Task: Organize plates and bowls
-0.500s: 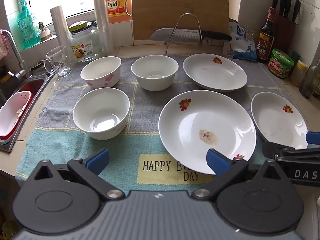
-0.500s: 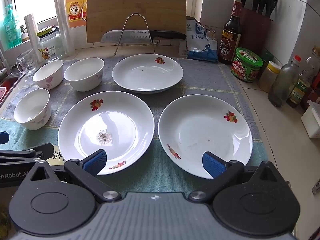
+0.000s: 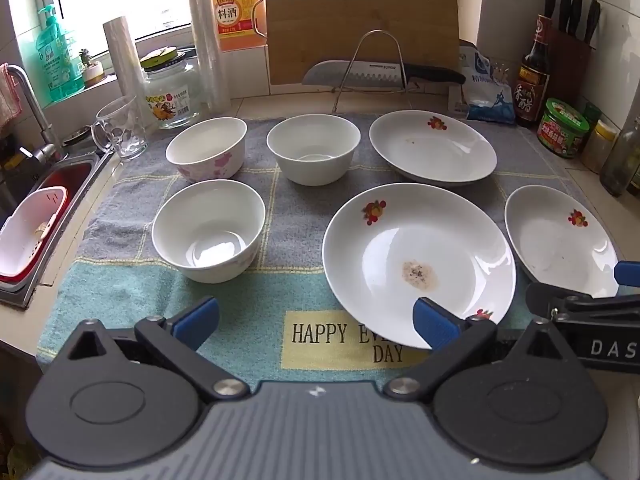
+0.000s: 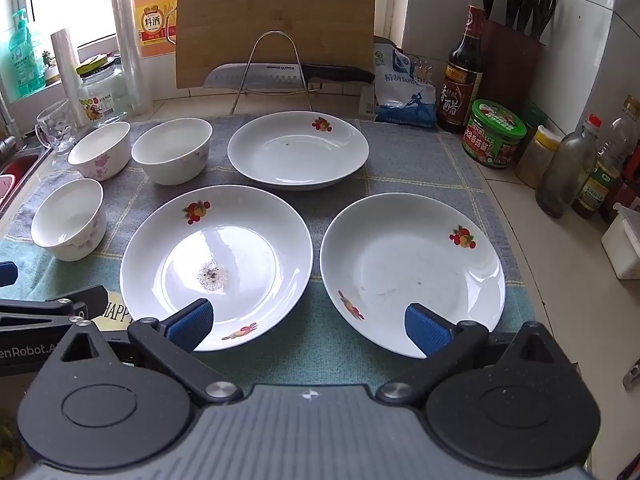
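Note:
Three white bowls and three white fruit-print plates lie apart on a towel (image 3: 288,220). The near bowl (image 3: 208,230) sits left, the flowered bowl (image 3: 206,148) and plain bowl (image 3: 313,148) behind it. The stained plate (image 3: 418,264) is in the middle, the far plate (image 3: 432,146) behind it, the right plate (image 3: 560,240) beside it. In the right wrist view I see the stained plate (image 4: 216,264), right plate (image 4: 412,272) and far plate (image 4: 298,150). My left gripper (image 3: 316,322) and right gripper (image 4: 308,328) hover wide open above the towel's near edge, holding nothing.
A sink (image 3: 44,216) with a red-and-white basket lies left. A glass mug (image 3: 118,128), jar (image 3: 172,90) and cutting board with knife rack (image 3: 368,68) stand behind. Sauce bottles (image 4: 460,76), a green tub (image 4: 494,134) and a knife block (image 4: 512,52) crowd the right.

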{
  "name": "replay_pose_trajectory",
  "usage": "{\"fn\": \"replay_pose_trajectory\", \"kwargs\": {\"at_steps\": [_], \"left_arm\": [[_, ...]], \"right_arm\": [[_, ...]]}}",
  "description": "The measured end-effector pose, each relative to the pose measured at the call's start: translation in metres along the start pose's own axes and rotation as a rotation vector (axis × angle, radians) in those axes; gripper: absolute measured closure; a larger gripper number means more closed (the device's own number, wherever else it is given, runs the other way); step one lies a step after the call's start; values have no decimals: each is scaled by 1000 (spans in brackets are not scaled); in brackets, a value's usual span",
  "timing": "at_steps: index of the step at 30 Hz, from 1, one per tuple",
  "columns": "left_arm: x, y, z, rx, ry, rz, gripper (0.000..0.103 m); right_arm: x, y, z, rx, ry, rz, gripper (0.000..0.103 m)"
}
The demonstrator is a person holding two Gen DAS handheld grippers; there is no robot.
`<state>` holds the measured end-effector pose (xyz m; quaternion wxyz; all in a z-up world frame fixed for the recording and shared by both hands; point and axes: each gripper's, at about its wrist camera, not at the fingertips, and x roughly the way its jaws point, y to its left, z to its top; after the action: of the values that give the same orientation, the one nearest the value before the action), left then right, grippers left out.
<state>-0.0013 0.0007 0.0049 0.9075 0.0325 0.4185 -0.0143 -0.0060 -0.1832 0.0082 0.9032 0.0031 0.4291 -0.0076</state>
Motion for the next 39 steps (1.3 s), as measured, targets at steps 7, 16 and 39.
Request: {"fn": "replay_pose_trajectory", "kwargs": {"at_steps": [7,16,39], "left_arm": [[0,0,-1,-2,-1,0,1],[-1,0,1,0,-4,1,1],[-5,3,3,-7,-10,0,1]], "right_arm": [[1,-1,-1,-2,-2,1,0],[-2,0,0,-3,-6,-2,0],[-5,1,2,-7,-12,-3,0]]}}
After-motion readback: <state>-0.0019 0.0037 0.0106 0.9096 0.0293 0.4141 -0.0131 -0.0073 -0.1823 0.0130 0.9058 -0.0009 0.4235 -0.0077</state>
